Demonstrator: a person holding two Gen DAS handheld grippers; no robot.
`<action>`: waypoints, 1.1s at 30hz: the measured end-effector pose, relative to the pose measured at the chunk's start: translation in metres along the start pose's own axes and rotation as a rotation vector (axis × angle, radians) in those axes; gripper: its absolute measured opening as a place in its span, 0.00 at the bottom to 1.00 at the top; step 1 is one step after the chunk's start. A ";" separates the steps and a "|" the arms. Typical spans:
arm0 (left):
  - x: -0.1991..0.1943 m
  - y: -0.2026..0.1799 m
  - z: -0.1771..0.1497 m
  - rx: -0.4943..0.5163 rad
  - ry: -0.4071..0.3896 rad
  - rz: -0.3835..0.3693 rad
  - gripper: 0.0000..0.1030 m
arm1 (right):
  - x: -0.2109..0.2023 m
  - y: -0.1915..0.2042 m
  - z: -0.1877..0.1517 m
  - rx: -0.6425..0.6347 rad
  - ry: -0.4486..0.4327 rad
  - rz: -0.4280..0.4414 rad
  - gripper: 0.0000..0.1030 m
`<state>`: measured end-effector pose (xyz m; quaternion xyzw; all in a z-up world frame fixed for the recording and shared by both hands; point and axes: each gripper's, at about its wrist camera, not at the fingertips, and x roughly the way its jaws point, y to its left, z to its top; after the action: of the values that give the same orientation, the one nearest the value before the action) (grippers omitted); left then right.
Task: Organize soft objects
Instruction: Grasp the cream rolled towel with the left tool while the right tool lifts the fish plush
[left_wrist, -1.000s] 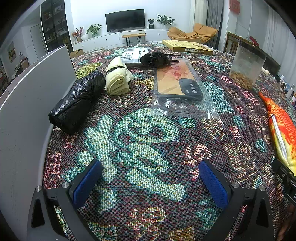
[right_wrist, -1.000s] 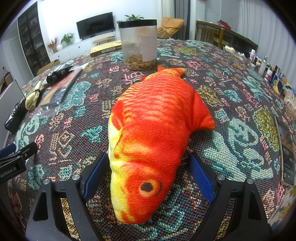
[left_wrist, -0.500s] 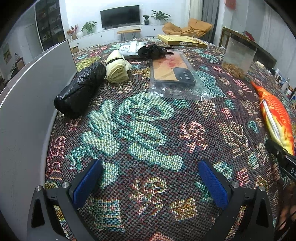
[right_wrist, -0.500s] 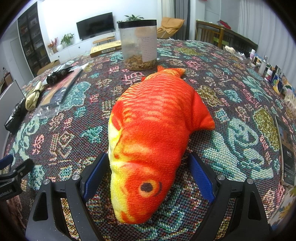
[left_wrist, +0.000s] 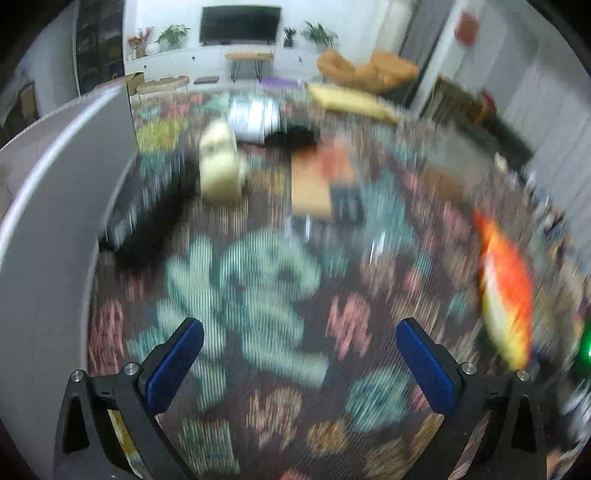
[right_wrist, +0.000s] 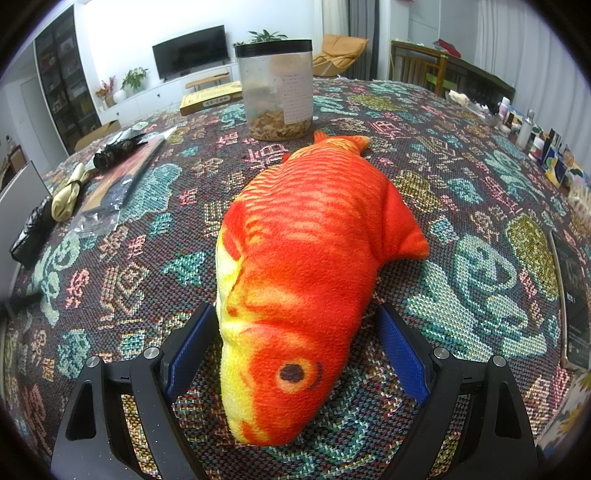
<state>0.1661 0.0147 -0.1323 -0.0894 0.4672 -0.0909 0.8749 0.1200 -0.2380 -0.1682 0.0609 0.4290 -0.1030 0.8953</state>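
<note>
An orange and yellow plush fish (right_wrist: 306, 266) lies on the patterned tablecloth (right_wrist: 480, 280). My right gripper (right_wrist: 295, 343) is open, its blue pads on either side of the fish's head, the left pad close to it. In the blurred left wrist view the fish (left_wrist: 506, 291) lies at the right. My left gripper (left_wrist: 299, 350) is open and empty above the cloth. A black bag roll (left_wrist: 147, 210) and a pale yellow cloth roll (left_wrist: 219, 170) lie far left.
A clear jar with a black lid (right_wrist: 275, 88) stands behind the fish. A bagged phone case (left_wrist: 321, 184), a yellow box (right_wrist: 210, 99) and a grey panel (left_wrist: 55, 206) at the left edge. Small bottles and boxes (right_wrist: 543, 144) line the right edge.
My left gripper has pulled back and swung, blurring its view; it has left the right wrist view. My right gripper and the fish have not moved.
</note>
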 end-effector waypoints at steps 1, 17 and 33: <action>-0.002 0.004 0.014 -0.029 -0.007 -0.025 1.00 | 0.000 0.000 0.000 0.000 0.000 0.000 0.87; 0.121 0.061 0.140 -0.017 0.226 0.218 0.92 | 0.000 0.001 0.002 0.027 -0.014 0.035 0.87; 0.032 0.052 0.139 -0.013 0.044 -0.027 0.48 | 0.034 -0.023 0.080 0.033 0.167 0.148 0.42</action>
<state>0.3034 0.0667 -0.0949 -0.0993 0.4856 -0.1018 0.8626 0.1956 -0.2806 -0.1448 0.1155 0.4948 -0.0383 0.8605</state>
